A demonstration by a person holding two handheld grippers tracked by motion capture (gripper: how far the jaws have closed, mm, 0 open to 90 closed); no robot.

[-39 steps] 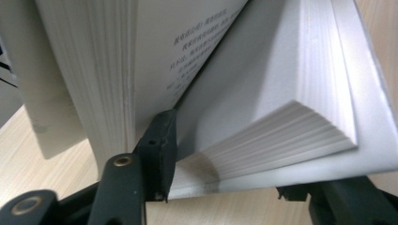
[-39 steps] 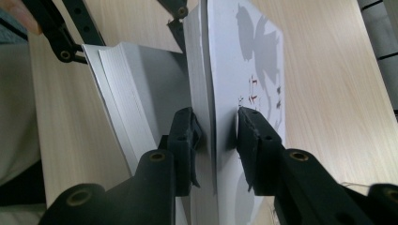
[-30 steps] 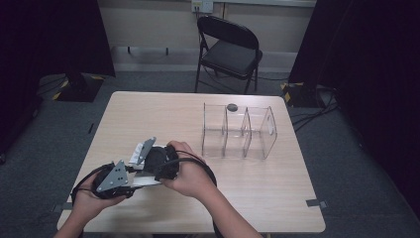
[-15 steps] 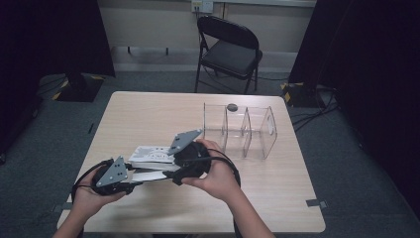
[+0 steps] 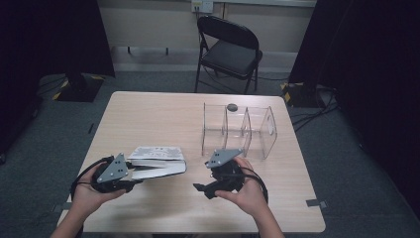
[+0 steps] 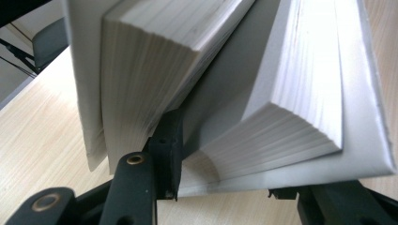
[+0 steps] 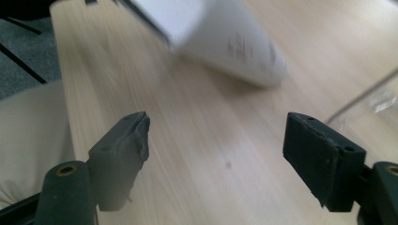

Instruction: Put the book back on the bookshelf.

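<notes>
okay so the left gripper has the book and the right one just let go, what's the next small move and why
Probably carry the book toward the clear divider rack. The left gripper is clamped on it near one end, pages fanning apart, while the right gripper, whose jaws have just been opening, sits apart with nothing between them. The rack's slots look empty, so bringing the right gripper back to steady the far end may help first.

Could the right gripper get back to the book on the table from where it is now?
Probably yes. The right gripper has just been opening, with nothing between its jaws, and only bare table lies between it and the book, whose other end the left gripper holds.
</notes>
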